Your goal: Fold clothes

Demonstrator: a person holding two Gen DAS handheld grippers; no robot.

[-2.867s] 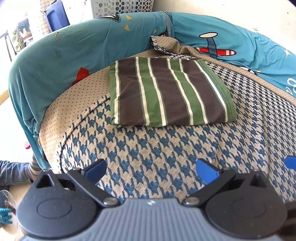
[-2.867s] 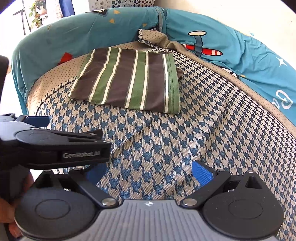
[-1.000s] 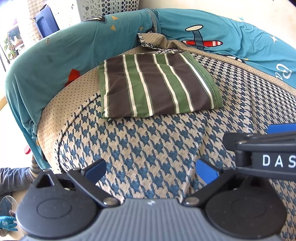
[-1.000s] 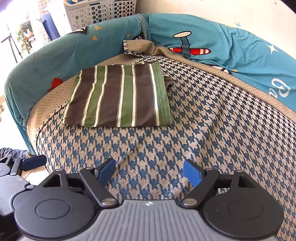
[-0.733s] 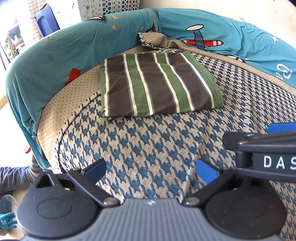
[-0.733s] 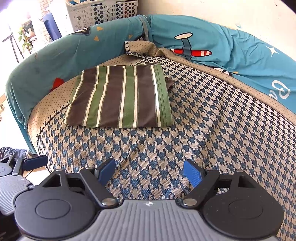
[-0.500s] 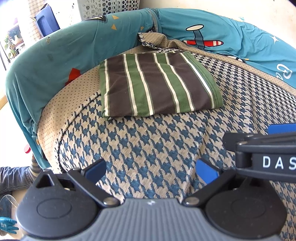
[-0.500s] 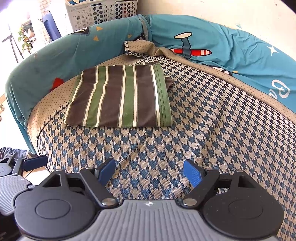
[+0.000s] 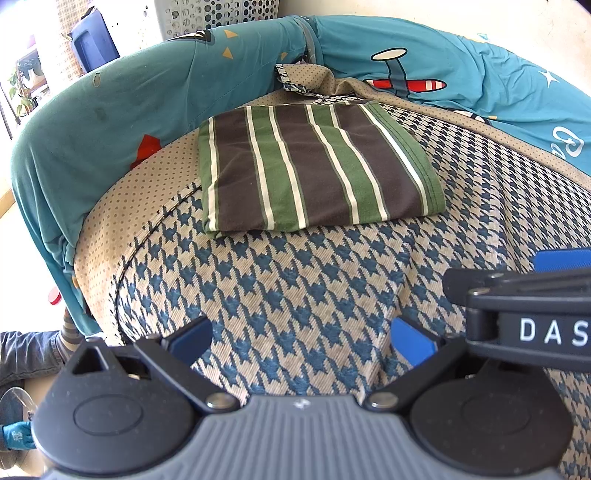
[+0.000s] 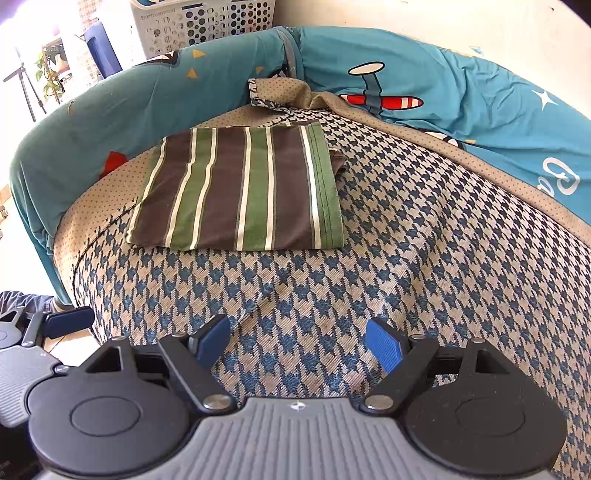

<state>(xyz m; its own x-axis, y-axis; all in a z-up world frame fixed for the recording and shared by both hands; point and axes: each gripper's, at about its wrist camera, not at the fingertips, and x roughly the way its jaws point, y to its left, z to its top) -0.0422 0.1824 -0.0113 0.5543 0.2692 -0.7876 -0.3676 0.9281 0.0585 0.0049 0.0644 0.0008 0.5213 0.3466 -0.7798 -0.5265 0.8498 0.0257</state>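
On the far left I see a bit of a person's leg [image 9: 22,354] in blue jeans, down on the floor. Next comes the teal cushion [image 9: 110,122] that wraps around the seat. My left gripper [image 9: 301,338] hangs over the blue and tan checked cover [image 9: 295,280]. Its two blue pads are spread apart with nothing between them, so it is let go. The striped cloth [image 9: 314,170] is folded into a neat flat rectangle. It has brown, green and white stripes. It lies on the cover, near the back left of the seat, well away from both my grippers. My right gripper [image 10: 299,345] is beside the left one, also over the checked cover. Its blue pads are wide apart too and hold nothing. At the back right, the teal cushion has a red and white plane [image 10: 380,99] on it. A white basket [image 10: 203,22] stands behind the cushion.
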